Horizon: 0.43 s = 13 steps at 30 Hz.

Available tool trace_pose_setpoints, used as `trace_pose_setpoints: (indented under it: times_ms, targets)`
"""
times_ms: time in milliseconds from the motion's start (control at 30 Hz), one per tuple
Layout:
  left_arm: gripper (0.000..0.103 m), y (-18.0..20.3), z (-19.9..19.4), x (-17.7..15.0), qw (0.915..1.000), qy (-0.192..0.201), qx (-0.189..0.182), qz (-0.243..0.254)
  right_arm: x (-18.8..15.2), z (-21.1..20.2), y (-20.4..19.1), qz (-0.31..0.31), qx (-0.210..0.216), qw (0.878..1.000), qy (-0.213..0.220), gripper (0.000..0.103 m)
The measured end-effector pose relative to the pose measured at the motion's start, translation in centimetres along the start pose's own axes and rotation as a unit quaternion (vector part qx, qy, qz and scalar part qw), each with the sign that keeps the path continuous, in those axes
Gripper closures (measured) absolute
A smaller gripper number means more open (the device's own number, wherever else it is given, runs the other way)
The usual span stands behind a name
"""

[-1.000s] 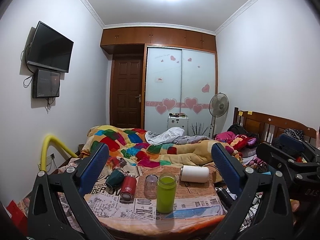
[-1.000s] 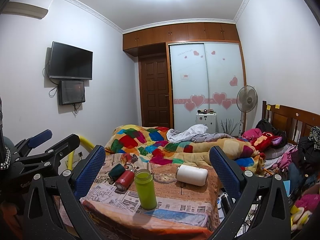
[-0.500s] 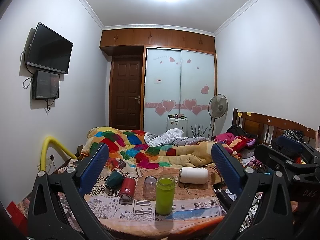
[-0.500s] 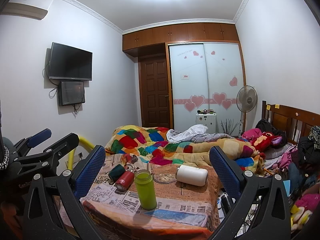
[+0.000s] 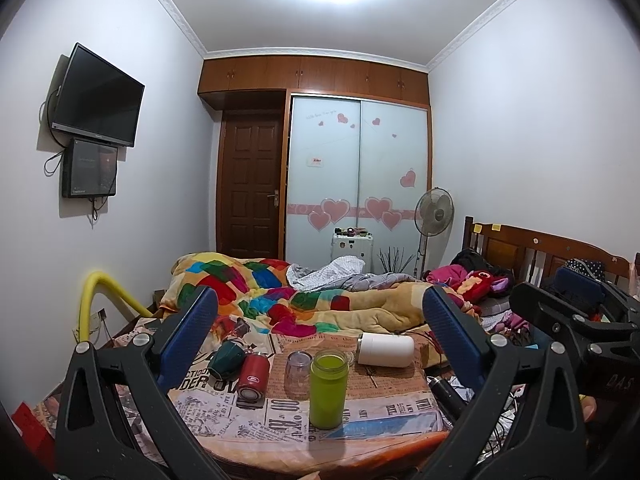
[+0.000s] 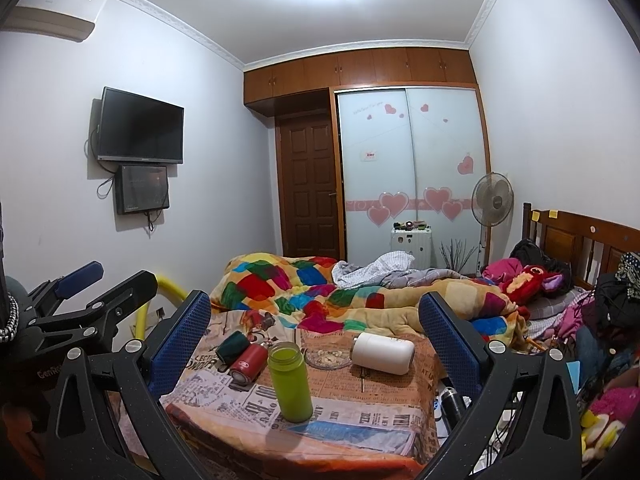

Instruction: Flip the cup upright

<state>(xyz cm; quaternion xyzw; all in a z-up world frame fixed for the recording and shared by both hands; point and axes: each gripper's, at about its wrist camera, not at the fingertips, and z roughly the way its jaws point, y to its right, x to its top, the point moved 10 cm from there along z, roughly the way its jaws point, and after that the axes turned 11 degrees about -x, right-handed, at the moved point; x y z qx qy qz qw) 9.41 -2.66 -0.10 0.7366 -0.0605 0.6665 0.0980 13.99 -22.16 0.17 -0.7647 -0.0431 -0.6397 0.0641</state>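
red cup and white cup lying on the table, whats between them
In the left wrist view, a clear glass jar and the upright green bottle stand between the red cup and white cup.

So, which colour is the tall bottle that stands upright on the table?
Lime green bottle, clearest in the right wrist view.

A black television (image 5: 96, 96) hangs on the left wall with a smaller dark screen (image 5: 90, 168) just under it, and a brown door (image 5: 250, 184) stands beside sliding wardrobe panels (image 5: 358, 172) stuck with pink hearts. A standing fan (image 5: 434, 210) sits near the wooden headboard (image 5: 540, 246), and a patchwork quilt (image 5: 256, 284) lies rumpled over the bed with a red plush toy (image 6: 528, 278) by the pillows. Nearer me, a newspaper-print cloth (image 5: 280, 412) covers the table, and a yellow tube (image 5: 98, 292) curves up at the left.
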Motion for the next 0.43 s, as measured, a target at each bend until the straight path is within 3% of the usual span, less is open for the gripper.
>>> trace_pose_setpoints:
  times_ms: [433]
  targets:
    - [0.000, -1.6, 0.0, -0.7, 0.9997, -0.005, 0.010, -0.024, -0.2, 0.8, -0.9, -0.008, 0.002, 1.000, -0.008, 0.000]
